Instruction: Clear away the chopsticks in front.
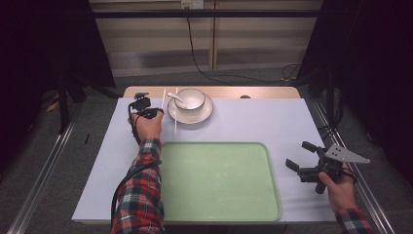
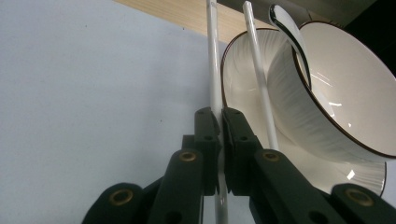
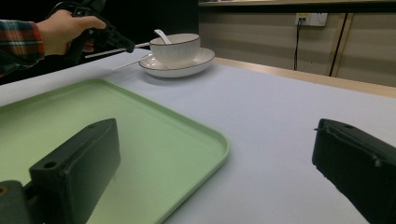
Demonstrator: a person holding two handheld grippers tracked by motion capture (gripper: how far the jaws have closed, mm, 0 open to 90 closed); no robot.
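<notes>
My left gripper (image 2: 219, 127) is shut on a thin white chopstick (image 2: 213, 60), which runs up between its pads; from above, that gripper (image 1: 148, 111) sits just left of the plate. A second white chopstick (image 2: 259, 70) leans on the rim of the white plate (image 2: 236, 79). On the plate stands a white bowl (image 2: 345, 93) with a dark rim and a white spoon (image 2: 289, 32) in it. At the table's right edge my right gripper (image 1: 298, 154) hangs open with nothing between its jaws, beside the green tray (image 1: 219, 180).
The green tray (image 3: 140, 135) lies in the middle of the pale table cover (image 1: 263, 122). Bowl (image 1: 190, 99) and plate (image 1: 207, 114) stand at the back, near the wooden table edge (image 1: 263, 92). A cable (image 1: 199, 53) hangs behind the table.
</notes>
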